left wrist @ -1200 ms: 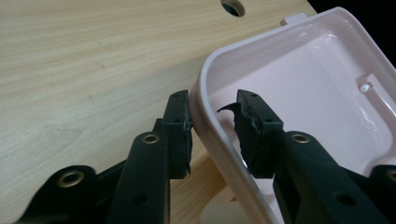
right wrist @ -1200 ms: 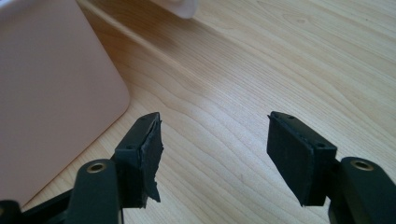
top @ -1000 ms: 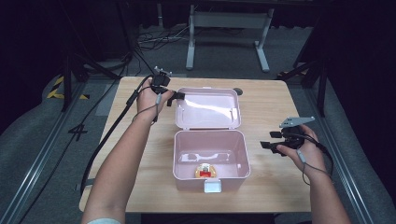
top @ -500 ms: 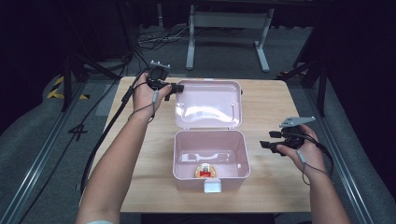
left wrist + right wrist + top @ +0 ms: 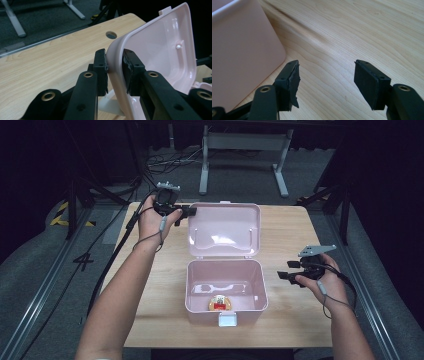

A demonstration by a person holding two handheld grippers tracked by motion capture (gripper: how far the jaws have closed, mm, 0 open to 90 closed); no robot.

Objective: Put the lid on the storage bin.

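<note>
Lid (image 5: 225, 227) swung further back, left gripper (image 5: 115, 68) fingers clamping its rim.

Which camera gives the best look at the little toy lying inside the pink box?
The high view: it looks down into the open pink box and shows the small yellow-and-red toy near the front wall. The right gripper view shows the box's outer wall, the left gripper view its lid.

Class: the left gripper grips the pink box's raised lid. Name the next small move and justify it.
Probably open the left gripper and draw it back: its jaws pinch the lid at the corner rim, and the lid stands swung back, leaving the box open. The right gripper waits open beside the box.
</note>
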